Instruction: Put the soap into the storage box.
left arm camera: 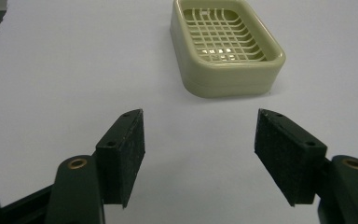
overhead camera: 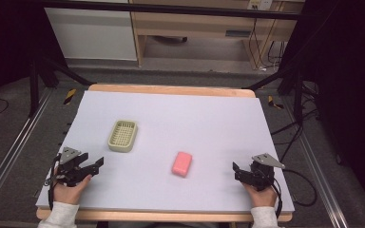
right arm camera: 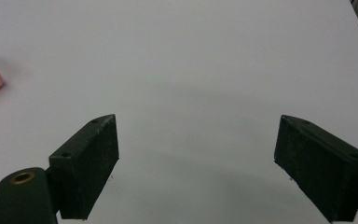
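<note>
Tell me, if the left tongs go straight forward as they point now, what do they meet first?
Probably the soap dish. It lies ahead of the open left tongs, slightly to the right of their centre line, with bare table between.

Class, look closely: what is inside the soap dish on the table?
The soap dish holds nothing; its slotted grid floor is bare. The pink soap lies apart on the table. Whatever is beneath the grid is hidden.
</note>
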The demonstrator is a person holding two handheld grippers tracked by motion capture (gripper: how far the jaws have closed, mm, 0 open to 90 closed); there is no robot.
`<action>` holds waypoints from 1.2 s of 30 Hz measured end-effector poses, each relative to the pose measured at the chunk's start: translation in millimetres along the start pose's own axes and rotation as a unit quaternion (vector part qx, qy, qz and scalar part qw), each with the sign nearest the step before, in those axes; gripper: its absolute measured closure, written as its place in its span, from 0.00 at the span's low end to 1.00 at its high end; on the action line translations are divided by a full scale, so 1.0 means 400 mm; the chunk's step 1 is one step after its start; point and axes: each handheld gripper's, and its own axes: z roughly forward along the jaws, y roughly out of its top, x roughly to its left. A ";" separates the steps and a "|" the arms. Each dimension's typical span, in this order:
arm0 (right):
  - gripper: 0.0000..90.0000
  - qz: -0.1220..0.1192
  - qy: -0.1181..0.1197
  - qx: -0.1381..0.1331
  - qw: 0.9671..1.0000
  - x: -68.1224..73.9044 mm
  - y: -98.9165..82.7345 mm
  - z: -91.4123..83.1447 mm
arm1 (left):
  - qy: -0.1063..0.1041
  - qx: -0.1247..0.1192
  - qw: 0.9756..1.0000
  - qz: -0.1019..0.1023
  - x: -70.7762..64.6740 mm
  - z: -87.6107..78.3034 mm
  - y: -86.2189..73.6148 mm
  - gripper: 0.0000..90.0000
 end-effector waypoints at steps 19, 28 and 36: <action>0.16 0.000 -0.011 0.007 1.000 0.003 -0.003 -0.008 | -0.023 0.005 0.999 0.021 -0.044 0.004 0.004 0.36; 0.15 -0.006 -0.015 0.008 1.000 0.007 -0.002 -0.008 | -0.036 0.006 0.999 0.033 -0.078 0.006 0.009 0.35; 0.15 -0.010 -0.014 0.010 1.000 0.010 -0.001 -0.007 | -0.042 0.011 0.998 0.043 -0.100 0.011 0.016 0.34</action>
